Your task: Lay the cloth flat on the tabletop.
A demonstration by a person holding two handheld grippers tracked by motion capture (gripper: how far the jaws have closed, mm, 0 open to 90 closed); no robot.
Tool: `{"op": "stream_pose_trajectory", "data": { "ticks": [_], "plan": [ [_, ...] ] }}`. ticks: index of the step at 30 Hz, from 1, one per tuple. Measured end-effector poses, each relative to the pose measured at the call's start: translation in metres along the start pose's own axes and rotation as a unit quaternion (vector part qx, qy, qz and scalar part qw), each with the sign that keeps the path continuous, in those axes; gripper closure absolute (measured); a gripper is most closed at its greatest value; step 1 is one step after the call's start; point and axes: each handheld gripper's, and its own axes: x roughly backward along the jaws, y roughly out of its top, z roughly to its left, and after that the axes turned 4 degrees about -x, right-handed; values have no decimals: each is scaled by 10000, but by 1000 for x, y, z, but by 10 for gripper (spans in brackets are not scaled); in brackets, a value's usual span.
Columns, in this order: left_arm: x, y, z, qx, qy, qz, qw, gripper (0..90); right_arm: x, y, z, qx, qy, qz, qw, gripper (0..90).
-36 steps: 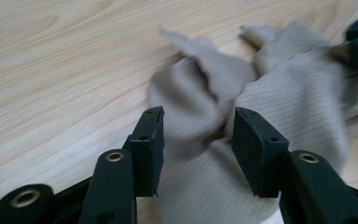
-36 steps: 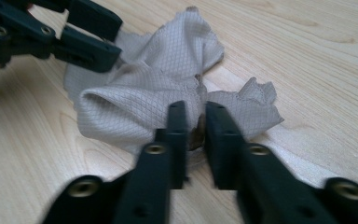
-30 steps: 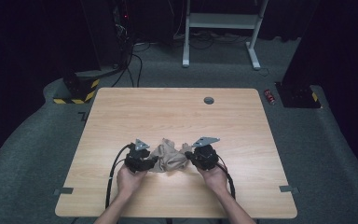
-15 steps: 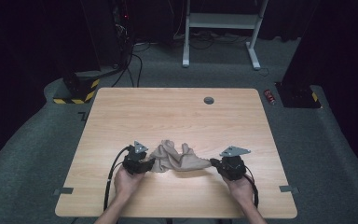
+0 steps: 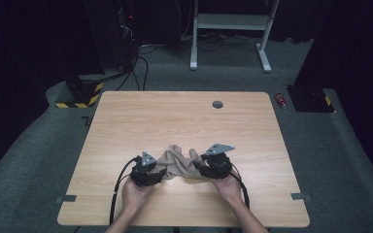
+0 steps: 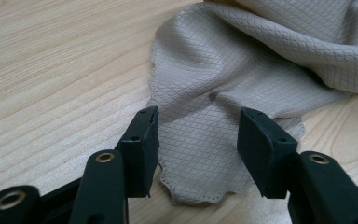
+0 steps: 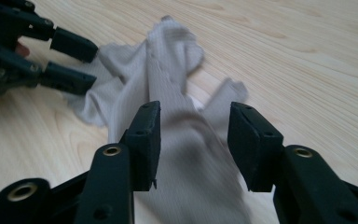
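A beige quilted cloth point(image 5: 179, 164) lies crumpled on the wooden table point(image 5: 184, 121) near its front edge, between my two grippers. My left gripper point(image 5: 162, 172) points right at it. In the left gripper view its jaws point(image 6: 198, 126) have just been opening and stand open over a flat corner of the cloth point(image 6: 205, 70), which lies under the gap. My right gripper point(image 5: 198, 169) points left. Its jaws point(image 7: 193, 126) have also just been opening, with a ridge of cloth point(image 7: 168, 60) running loosely between them. The left gripper point(image 7: 92, 64) shows at the cloth's far end.
A round cable hole point(image 5: 217, 104) sits near the table's far edge. On the floor behind are a white desk frame point(image 5: 233, 22), a red can point(image 5: 282, 100), a yellow-and-black striped base point(image 5: 80, 94) and cables. Wood lies bare beyond the cloth.
My right gripper pulled the cloth out to the right, then came back left toward it. Its jaws were shut on the cloth and now stand apart. The cloth has bunched up again.
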Motion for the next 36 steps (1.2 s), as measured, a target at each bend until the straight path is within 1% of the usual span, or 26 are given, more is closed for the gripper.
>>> {"op": "stream_pose_trajectory", "data": {
  "ticks": [1,2,3,4,5,6,7,8,9,12,15,16,17,18,19,20,21,22,23,25,27,29,31,34,35,36],
  "plan": [
    [0,-1,-1,32,-12,-50,10000,482,-7,3,1,9,31,19,10000,535],
    [0,-3,-1,0,-5,-120,9999,473,-13,7,3,24,49,52,10000,530],
    [-1,-7,-3,-6,24,-245,9997,462,-19,9,4,33,75,90,9999,531],
    [-1,-9,-5,-29,84,-299,9995,447,-26,12,4,58,103,151,9998,559],
    [-1,-8,-7,-118,139,-269,9995,436,-32,14,5,74,158,237,9996,630],
    [-1,-8,-7,-118,139,-269,9995,427,-32,14,5,74,158,237,9996,630],
    [-1,-8,-7,-111,142,-265,9995,426,-44,17,7,278,160,443,9985,827],
    [-1,-8,-6,-88,123,-277,9995,426,-46,18,8,386,102,481,9980,880],
    [-1,-8,-6,-82,115,-276,9995,425,-47,18,8,475,65,470,9977,895],
    [-1,-8,-8,-148,168,-261,9994,423,-36,19,-1,272,4,279,9992,900],
    [-1,-8,-7,-133,152,-264,9994,423,-8,15,-19,42,-244,24,9997,900],
    [-1,-8,-7,-133,152,-264,9994,423,-8,15,-19,42,-244,24,9997,900],
    [-1,-9,-7,-75,118,-282,9995,421,9,9,-31,-59,-425,-14,9991,899],
    [-1,-9,-7,-75,118,-282,9995,421,9,9,-31,-59,-425,-14,9991,899],
    [0,-9,-5,-22,88,-290,9995,421,14,7,-36,-101,-494,10,9987,899],
    [0,-9,-5,43,59,-302,9995,411,24,-3,-48,-214,-597,92,9979,896],
    [1,-10,-4,132,-22,-327,9994,403,26,-8,-51,-306,-589,183,9976,894],
    [1,-10,-4,202,-57,-338,9992,401,25,-11,-54,-327,-587,250,9974,891],
    [1,-10,-3,202,-62,-350,9992,402,24,-15,-55,-341,-577,344,9972,875],
    [2,-11,-1,308,-95,-383,9987,416,20,-17,-56,-351,-594,435,9967,795],
    [2,-10,0,315,-91,-358,9988,431,18,-14,-55,-427,-550,358,9969,713],
    [2,-7,1,297,-22,-300,9991,444,15,-7,-52,-434,-536,251,9973,645],
    [5,-2,3,308,12,-363,9989,450,8,1,-49,-451,-503,304,9973,607],
    [10,6,6,273,-72,-428,9987,455,-6,6,-49,-568,-527,530,9956,634],
    [12,8,6,259,-105,-463,9985,454,-11,5,-49,-649,-513,692,9942,680],
    [14,12,7,281,-173,-465,9984,453,-15,4,-49,-617,-521,817,9934,740]
  ]
}}
